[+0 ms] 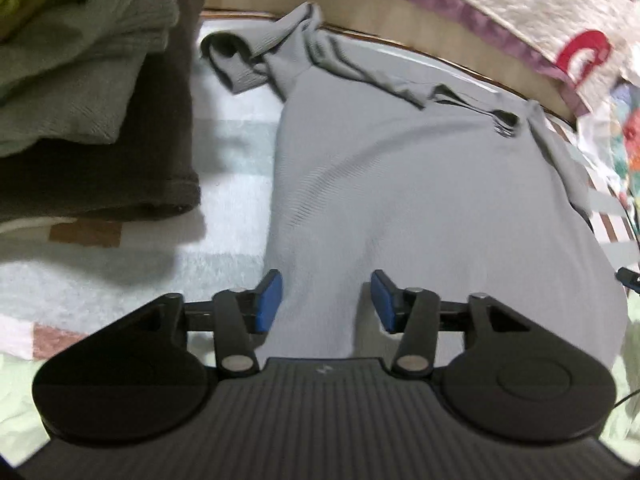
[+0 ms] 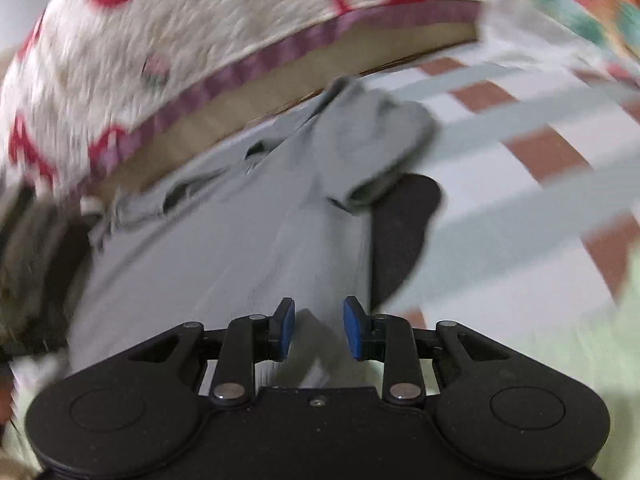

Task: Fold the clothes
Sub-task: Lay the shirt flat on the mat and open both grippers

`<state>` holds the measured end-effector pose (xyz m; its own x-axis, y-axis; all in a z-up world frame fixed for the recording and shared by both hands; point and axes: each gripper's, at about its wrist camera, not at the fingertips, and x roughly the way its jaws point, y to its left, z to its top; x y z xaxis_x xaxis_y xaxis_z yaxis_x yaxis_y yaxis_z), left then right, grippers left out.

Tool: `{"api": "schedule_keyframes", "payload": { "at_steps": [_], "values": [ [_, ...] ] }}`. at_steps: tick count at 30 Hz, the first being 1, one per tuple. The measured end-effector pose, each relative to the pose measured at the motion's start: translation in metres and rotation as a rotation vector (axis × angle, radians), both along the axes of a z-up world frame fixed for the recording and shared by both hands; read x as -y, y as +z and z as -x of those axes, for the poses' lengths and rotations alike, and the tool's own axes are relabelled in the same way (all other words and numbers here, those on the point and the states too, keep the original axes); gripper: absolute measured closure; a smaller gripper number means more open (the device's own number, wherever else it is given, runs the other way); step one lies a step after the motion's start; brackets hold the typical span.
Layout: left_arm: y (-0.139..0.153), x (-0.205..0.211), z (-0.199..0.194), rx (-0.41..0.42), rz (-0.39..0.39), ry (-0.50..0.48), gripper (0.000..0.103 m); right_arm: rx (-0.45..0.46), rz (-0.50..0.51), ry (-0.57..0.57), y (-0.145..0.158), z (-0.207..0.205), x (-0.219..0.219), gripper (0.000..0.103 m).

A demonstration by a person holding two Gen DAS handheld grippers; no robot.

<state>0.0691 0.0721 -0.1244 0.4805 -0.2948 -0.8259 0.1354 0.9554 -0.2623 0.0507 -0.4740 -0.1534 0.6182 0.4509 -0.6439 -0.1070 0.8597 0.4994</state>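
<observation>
Two grippers: both spread, gripping nothing
Left gripper [image 1: 326, 300]: over grey shirt [image 1: 420, 208]
Right gripper [image 2: 319, 328]: over shirt hem
Stack of folded clothes [image 1: 80, 112]: beside shirt

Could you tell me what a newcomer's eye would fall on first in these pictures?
The grey shirt spread flat across the middle, its sleeve crumpled at the far left corner. Then the stack of folded clothes at left, and the white blanket with red shapes behind.
</observation>
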Motion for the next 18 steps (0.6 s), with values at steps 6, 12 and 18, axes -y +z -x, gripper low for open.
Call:
{"api": "schedule_keyframes", "payload": {
  "at_steps": [6, 12, 18],
  "values": [
    [-0.008, -0.011, 0.02, -0.057, -0.085, 0.062, 0.053, 0.006, -0.077, 0.008, -0.004, 0.052, -0.001, 0.059],
    [-0.013, -0.017, 0.035, -0.084, 0.0, 0.027, 0.047, -0.084, -0.03, 0.141, -0.023, 0.07, -0.035, 0.049],
    [-0.015, -0.019, 0.034, -0.082, 0.017, 0.051, 0.047, 0.121, 0.087, 0.141, 0.005, 0.067, -0.071, 0.098]
  ]
}}
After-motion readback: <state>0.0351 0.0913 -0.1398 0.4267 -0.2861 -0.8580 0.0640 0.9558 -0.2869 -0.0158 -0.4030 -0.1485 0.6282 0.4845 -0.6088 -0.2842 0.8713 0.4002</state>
